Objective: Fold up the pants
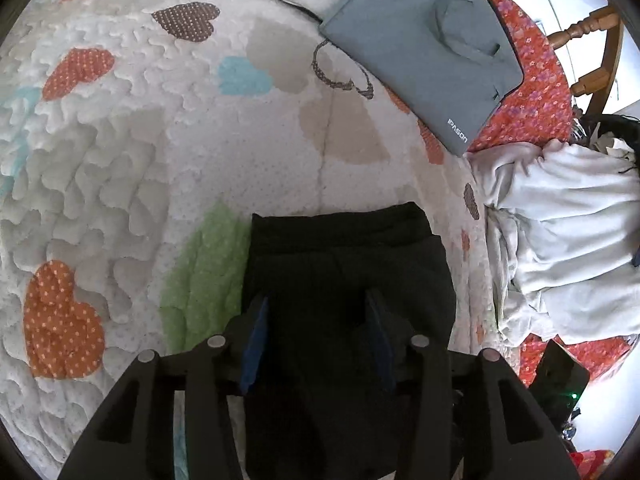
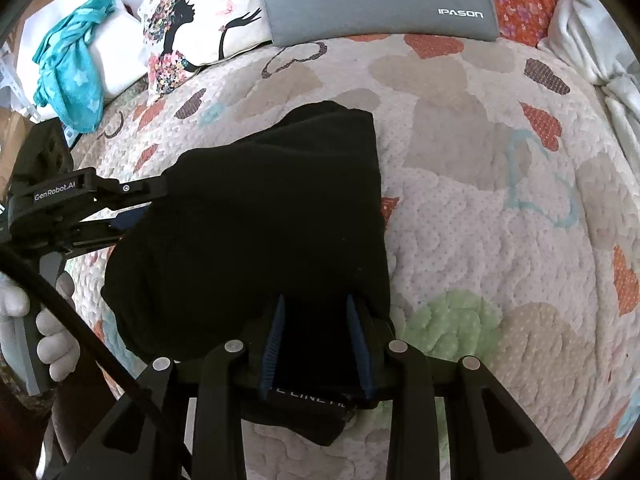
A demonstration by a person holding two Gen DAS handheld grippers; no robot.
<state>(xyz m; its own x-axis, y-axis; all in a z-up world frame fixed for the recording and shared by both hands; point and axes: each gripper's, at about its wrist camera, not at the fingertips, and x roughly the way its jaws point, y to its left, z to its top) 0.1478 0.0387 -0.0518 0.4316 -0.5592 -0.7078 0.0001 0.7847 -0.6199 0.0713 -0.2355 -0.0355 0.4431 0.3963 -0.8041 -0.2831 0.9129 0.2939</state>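
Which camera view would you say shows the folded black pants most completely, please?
The right wrist view: there the black pants show almost whole on the quilt, with the left gripper at their side. In the left wrist view the pants are partly hidden behind that gripper's own fingers.

Black pants (image 2: 256, 216) lie on a white quilt (image 2: 480, 208) patterned with orange, beige, green and blue hearts.

The pants (image 2: 256, 208) are matt black cloth; the bed (image 2: 480, 184) quilt is puffy, stitched fabric; the grey sleeve (image 1: 424, 40) looks finely woven; each claw (image 1: 320, 320) (image 2: 316, 336) is matt black plastic with ribbed blue pads (image 2: 274, 340)
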